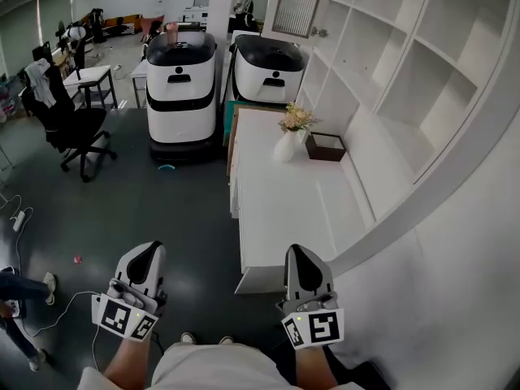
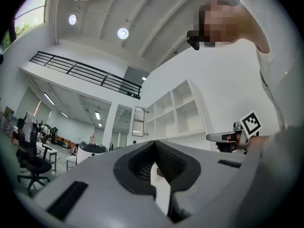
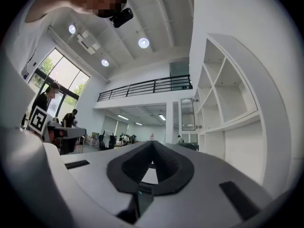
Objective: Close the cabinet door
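The left gripper (image 1: 149,252) and right gripper (image 1: 299,255), jaws together and empty, sit well apart from the cabinet door (image 1: 298,5), seemingly ajar past the desk (image 1: 280,205); best to approach, then push its free edge steadily shut.

On the white counter (image 1: 284,210) a vase of flowers (image 1: 286,146) stands just beside a dark box (image 1: 326,147) (open-topped); beyond, a white-and-black wheeled unit (image 1: 180,80), its twin (image 1: 268,70), and a black office chair (image 1: 69,124).
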### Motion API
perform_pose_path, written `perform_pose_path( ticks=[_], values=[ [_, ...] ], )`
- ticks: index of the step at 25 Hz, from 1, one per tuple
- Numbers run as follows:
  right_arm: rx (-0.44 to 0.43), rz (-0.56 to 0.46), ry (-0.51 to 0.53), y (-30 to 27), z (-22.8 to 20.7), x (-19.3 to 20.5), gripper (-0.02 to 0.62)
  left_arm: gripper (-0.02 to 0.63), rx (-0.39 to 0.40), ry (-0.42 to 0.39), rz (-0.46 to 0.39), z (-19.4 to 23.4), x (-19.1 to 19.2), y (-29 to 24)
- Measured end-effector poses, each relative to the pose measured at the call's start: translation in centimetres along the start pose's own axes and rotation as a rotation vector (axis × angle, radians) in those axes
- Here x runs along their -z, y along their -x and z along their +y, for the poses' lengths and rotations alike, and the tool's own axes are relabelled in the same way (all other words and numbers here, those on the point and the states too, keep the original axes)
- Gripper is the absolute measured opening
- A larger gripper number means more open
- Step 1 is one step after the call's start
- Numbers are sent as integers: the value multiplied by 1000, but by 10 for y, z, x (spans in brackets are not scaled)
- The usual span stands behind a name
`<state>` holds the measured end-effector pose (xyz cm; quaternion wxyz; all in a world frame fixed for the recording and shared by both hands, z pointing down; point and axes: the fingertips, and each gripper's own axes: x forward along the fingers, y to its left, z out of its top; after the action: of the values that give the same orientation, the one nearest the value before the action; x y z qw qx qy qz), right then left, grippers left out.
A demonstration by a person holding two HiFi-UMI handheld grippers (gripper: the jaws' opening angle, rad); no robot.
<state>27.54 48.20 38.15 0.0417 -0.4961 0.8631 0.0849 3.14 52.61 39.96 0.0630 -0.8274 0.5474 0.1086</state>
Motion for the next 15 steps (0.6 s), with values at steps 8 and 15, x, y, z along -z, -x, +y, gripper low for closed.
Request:
perform_pose_path(
  ticks=[8, 15],
  values=[
    [-33, -107, -24, -45, -27, -22, 85, 8, -20, 5, 43, -4, 19, -7],
    [-35, -126, -43, -85, -42, -20, 86, 8, -51, -27, 42, 20, 18, -26]
  ],
)
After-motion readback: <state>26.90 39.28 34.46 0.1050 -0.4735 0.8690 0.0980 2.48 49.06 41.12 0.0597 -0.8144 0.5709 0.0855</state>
